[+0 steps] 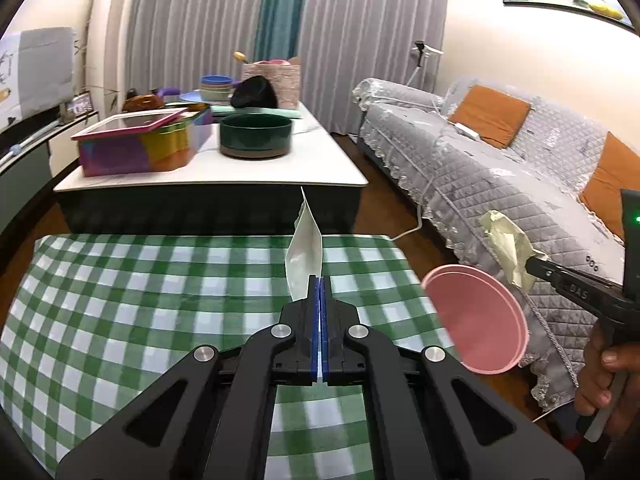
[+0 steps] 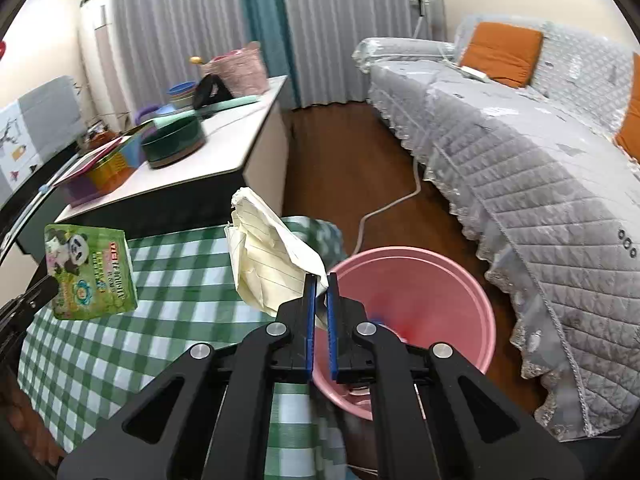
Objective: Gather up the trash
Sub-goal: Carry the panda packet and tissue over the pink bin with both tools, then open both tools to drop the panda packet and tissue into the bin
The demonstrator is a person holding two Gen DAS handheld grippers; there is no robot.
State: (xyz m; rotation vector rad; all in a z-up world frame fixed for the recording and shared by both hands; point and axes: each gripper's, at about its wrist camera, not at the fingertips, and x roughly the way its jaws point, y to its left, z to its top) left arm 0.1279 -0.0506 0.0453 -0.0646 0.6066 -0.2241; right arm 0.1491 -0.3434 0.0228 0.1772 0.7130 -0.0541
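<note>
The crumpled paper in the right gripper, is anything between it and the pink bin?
Nothing visible. The crumpled paper hangs in the right gripper beside the pink bin, whose open mouth shows no lid or cover.

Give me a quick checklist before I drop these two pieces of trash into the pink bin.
1. Left gripper shut on the green panda packet: ok, held edge-on in its own view.
2. Right gripper shut on the crumpled lined paper: ok, a corner is pinched.
3. Pink bin open and unobstructed: ok.
4. Paper over the bin mouth: not ok, most of it hangs above the checkered tablecloth.
5. Packet over the bin: not ok, it is above the tablecloth, left of the bin.
6. Bin's contents: cannot tell, the inside is blurred.
</note>
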